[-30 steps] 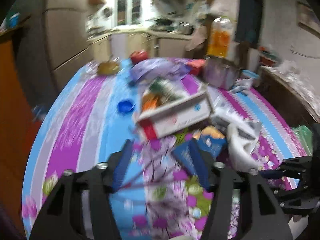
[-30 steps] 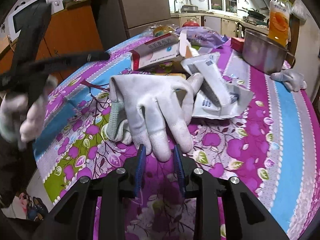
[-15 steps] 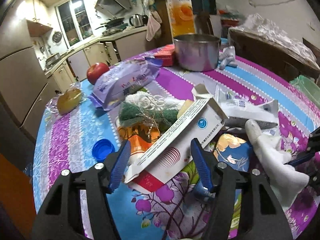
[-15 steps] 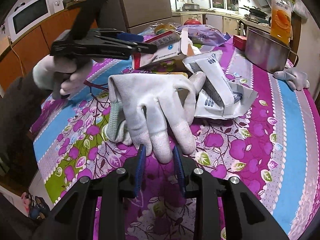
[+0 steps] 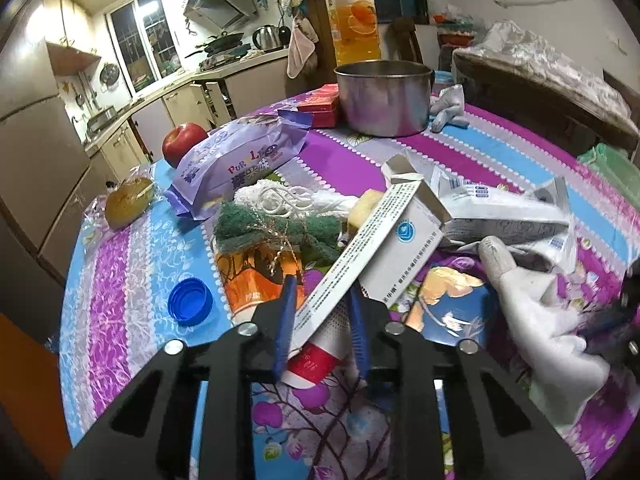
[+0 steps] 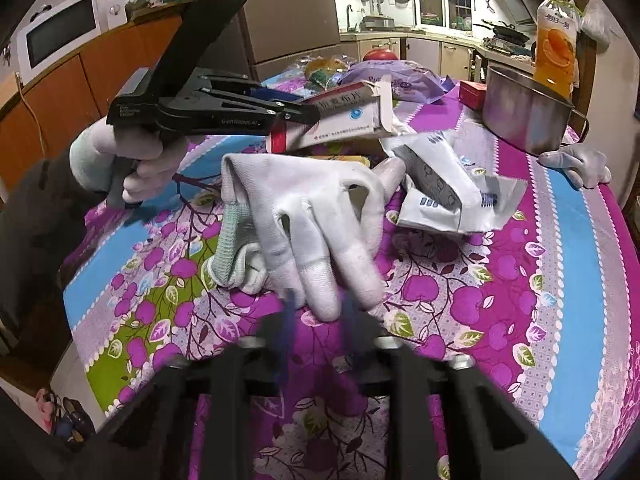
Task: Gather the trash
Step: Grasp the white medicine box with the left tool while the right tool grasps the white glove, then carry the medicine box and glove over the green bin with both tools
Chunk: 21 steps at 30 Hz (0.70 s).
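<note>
Left tongs [image 5: 320, 320]: just closed on box [image 5: 384, 256]. Right tongs [image 6: 316, 316]: just closed on glove [image 6: 308, 220]. Both pieces secured for collection.

The left gripper [image 5: 320, 328] has moved in over the table toward the pile of trash, and the wrist has rolled, so its view has changed from a tilted, blurred one to a level, sharp one. Its jaws have just been closing: half a second ago they stood wide on both sides of the white carton [image 5: 372, 256], and now the blue pads press on the red end of this carton.

The right gripper [image 6: 316, 312] has also just been closing. Before, its pads stood a little apart around a fingertip of the white glove [image 6: 316, 216]; now they pinch this fingertip, and the glove looks slightly shifted and blurred.
</note>
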Motion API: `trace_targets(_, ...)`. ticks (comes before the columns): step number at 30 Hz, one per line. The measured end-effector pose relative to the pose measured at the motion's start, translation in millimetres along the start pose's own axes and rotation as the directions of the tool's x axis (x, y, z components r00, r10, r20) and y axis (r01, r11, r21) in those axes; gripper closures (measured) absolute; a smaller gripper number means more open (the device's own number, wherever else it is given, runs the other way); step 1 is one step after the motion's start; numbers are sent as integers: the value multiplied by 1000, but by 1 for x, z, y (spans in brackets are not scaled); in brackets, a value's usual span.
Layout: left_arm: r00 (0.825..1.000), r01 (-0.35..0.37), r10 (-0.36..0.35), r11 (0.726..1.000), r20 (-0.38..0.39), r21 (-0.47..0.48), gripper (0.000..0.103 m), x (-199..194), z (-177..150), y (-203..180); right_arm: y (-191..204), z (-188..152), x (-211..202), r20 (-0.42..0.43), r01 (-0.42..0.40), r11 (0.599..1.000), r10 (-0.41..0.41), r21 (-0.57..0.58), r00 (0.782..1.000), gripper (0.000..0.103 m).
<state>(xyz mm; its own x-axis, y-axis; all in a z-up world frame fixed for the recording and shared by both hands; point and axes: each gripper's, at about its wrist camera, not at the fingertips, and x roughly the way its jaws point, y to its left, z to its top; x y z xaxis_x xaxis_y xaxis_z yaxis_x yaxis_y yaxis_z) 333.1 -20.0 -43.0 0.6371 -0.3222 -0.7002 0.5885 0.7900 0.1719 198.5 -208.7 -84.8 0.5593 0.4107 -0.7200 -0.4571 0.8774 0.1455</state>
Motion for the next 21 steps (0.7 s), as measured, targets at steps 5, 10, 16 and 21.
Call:
trace_targets(5, 998, -57, 57, 998, 17, -31, 95, -15, -10, -16, -4, -5, -24, 102, -8, 999, 4, 41, 995, 100)
trace_targets(10, 993, -102, 109, 988, 51, -116, 96, -44, -18, -27, 3, -8, -58, 213, 3, 998, -15, 58, 977, 100)
trace_targets(16, 980, -126, 158, 964, 123, -233, 96, -92, -23, -36, 8, 3, -101, 331, 32, 997, -53, 68, 942, 100)
trace_targets(21, 961, -143, 201, 949, 189, -282, 96, -133, -22, -52, 11, 13, -129, 388, 57, 996, -77, 62, 918, 100)
